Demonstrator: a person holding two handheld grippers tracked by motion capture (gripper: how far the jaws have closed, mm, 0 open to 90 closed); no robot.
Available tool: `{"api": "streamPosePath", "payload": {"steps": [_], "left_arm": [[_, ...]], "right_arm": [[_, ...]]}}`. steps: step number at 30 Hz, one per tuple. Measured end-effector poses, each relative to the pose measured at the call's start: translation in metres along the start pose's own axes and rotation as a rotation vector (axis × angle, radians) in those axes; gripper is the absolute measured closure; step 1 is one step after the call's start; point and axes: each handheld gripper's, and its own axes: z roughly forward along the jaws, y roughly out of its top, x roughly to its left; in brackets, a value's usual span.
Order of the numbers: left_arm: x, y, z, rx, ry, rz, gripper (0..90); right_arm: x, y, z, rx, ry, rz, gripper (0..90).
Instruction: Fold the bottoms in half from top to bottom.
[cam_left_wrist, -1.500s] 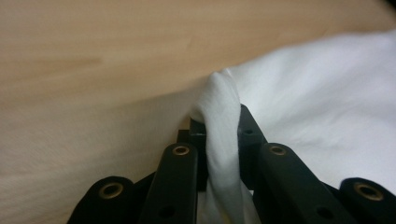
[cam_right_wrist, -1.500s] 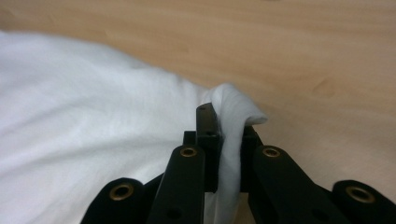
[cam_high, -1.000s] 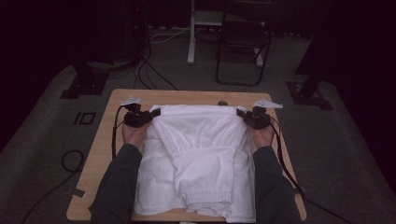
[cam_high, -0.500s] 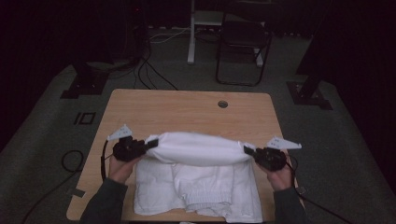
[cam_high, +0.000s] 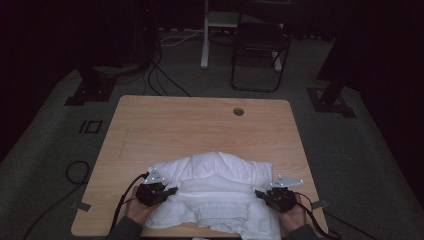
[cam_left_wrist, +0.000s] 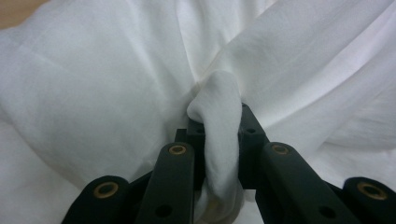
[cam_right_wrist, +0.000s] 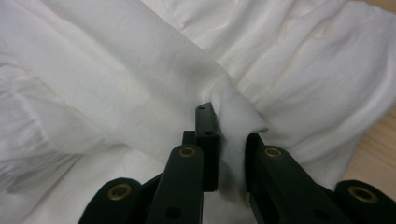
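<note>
A white garment (cam_high: 217, 192) lies bunched and folded over itself on the near half of the wooden table (cam_high: 200, 125). My left gripper (cam_high: 172, 190) is at the garment's left side, shut on a pinched fold of the white cloth (cam_left_wrist: 219, 140) that stands between its black jaws. At the garment's right side my right gripper (cam_high: 260, 193) is shut on another fold of the same cloth (cam_right_wrist: 231, 135). Both hands sit close to the table's front edge, and the far part of the garment is doubled toward me over the near part.
The far half of the table is bare wood with a round cable hole (cam_high: 238, 111). Beyond the table stand a dark chair (cam_high: 260, 55) and a white post (cam_high: 205, 35). Cables (cam_high: 160, 75) run over the grey floor.
Both grippers have come from the far edge of the garment toward the table's front edge and sunk lower, drawing the cloth's far edge over the rest so it now lies doubled.
</note>
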Motion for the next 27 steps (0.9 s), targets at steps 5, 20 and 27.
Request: {"api": "streamPosePath", "payload": {"steps": [5, 20, 27], "left_arm": [[0.012, 0.005, 0.005, -0.029, 0.047, -0.031, 80.5], [0.052, 0.045, 0.034, -0.039, 0.238, -0.046, 80.1], [0.071, 0.061, 0.049, -0.059, 0.254, -0.095, 80.1]], "right_arm": [[-0.006, 0.013, 0.013, -0.005, -0.031, -0.007, 84.9], [-0.039, 0.063, 0.059, -0.028, -0.092, -0.017, 84.9], [-0.050, 0.075, 0.071, -0.047, -0.129, 0.013, 84.9]]}}
